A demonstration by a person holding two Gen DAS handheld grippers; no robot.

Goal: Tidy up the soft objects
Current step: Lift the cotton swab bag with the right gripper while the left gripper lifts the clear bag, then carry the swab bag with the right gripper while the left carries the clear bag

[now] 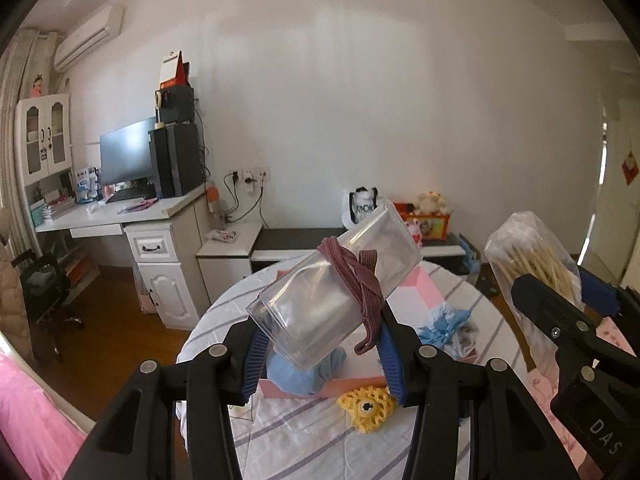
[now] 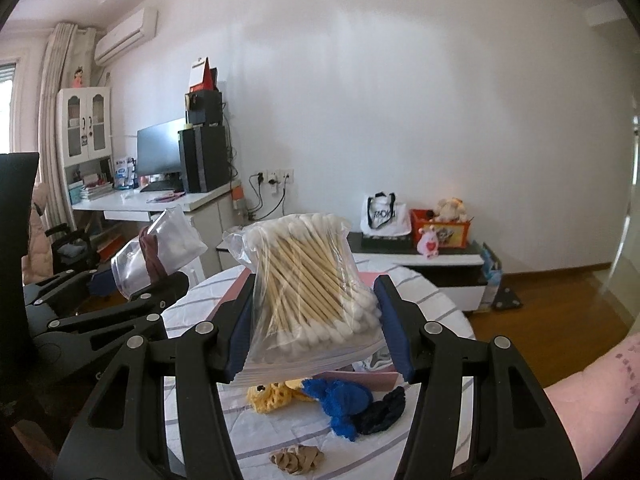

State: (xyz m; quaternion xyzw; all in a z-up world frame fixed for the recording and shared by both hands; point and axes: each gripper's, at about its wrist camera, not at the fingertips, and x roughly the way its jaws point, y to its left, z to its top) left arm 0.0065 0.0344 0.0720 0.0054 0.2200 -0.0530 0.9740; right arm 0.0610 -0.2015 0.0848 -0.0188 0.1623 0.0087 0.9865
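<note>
The left gripper (image 1: 320,344) pinches a clear plastic pouch banded with maroon elastic (image 1: 336,284) above the striped round table (image 1: 304,436). The right gripper (image 2: 316,332) clamps a clear bag of wooden cotton swabs (image 2: 308,284). Lower both gently, level, into the pink box (image 1: 420,288).

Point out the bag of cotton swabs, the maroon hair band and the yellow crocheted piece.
Clear bag of wooden cotton swabs (image 2: 308,292), right wrist view, mid-bundle.
Maroon elastic hair band (image 1: 352,276), left wrist view, crossed strands.
Yellow crocheted piece (image 1: 366,408), left wrist view, centre.
</note>
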